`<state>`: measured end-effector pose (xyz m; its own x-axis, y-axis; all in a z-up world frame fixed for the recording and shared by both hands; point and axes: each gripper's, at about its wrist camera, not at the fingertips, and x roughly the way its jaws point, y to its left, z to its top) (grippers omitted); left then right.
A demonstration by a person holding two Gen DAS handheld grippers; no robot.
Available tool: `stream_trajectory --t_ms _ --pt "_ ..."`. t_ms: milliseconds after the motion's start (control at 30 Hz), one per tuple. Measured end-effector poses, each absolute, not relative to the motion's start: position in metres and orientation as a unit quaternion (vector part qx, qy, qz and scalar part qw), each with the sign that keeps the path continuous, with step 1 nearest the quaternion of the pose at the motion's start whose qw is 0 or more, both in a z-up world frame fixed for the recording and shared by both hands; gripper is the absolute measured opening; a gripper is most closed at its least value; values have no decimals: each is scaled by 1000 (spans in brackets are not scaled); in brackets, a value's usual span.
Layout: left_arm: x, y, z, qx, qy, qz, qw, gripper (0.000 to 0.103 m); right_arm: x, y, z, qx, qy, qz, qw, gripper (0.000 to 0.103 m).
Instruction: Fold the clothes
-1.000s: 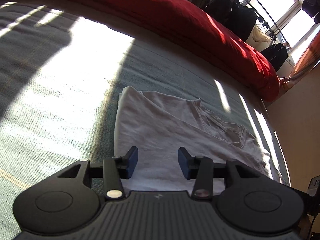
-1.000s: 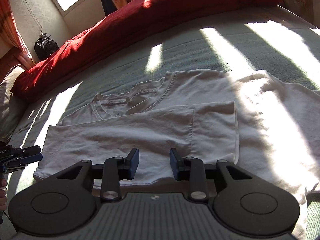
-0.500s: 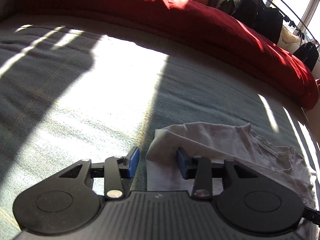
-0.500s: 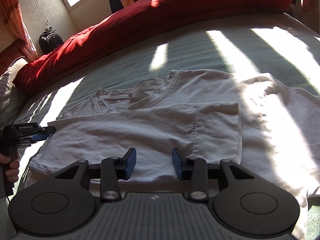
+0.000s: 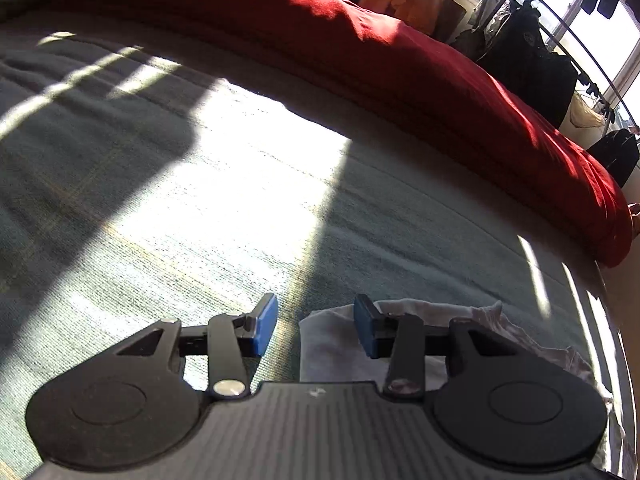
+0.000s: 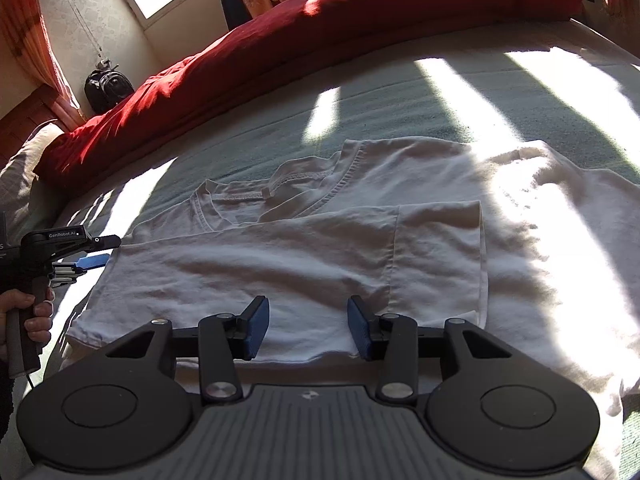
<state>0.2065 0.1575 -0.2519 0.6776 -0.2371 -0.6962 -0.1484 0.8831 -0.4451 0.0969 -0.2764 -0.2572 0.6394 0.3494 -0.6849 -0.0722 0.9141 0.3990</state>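
Right wrist: both grippers' fingers apart over white t-shirt [image 6: 320, 248]; red duvet [image 6: 360, 12] behind, seemingly clear.

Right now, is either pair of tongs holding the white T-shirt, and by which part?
Neither. Left tongs and right tongs are both open above the T-shirt.

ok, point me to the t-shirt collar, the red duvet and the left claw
t-shirt collar [image 6: 298, 176]: right wrist view, stitched neckline.
red duvet [image 5: 360, 40]: left wrist view, sunlit top.
left claw [image 5: 316, 328]: left wrist view, gap between fingertips.

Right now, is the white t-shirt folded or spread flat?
Partly folded: one side of the white t-shirt lies doubled over its front, sleeve on top; the other side stays spread.
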Motion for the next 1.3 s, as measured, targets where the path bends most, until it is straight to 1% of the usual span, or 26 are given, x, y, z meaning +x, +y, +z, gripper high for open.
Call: stream_trajectory --t_ms 100,200,267,300,400,533,700,800,900,967,1067,1167,1233,1300 --pt "206 166 -240 -266 395 -62 877 41 97 -276 -257 169 408 121 889 48" --pt "207 156 -238 -275 409 -116 862 47 97 -276 -258 174 406 119 889 50" --pt "212 144 -246 -270 436 -133 848 47 97 -275 -258 177 405 119 889 53" --pt "213 142 -249 -263 441 -123 849 47 97 -275 -258 177 404 120 889 53" --pt "217 139 -255 -238 445 -75 860 45 97 -275 -258 175 405 122 889 53" --pt "204 144 -242 -255 430 -102 860 47 97 -278 -259 179 405 129 887 53" --pt "181 124 -239 -191 462 -162 851 48 98 -274 -254 175 413 121 886 54" --pt "178 115 -249 -160 479 -181 843 48 103 -266 -243 150 429 126 882 58" --pt "175 109 -253 -127 475 -202 847 51 116 -256 -224 119 435 170 876 62" --pt "173 106 -254 -112 471 -213 849 53 131 -247 -214 113 446 204 864 67" --pt "173 106 -248 -104 483 -213 843 53 161 -227 -203 130 478 262 828 67" --pt "165 110 -231 -80 473 -209 852 52 193 -199 -189 146 505 313 791 68" --pt "164 111 -226 -73 471 -217 852 53 211 -174 -180 141 516 348 770 69" --pt "164 111 -232 -76 478 -217 848 53 229 -146 -172 129 524 384 749 69"
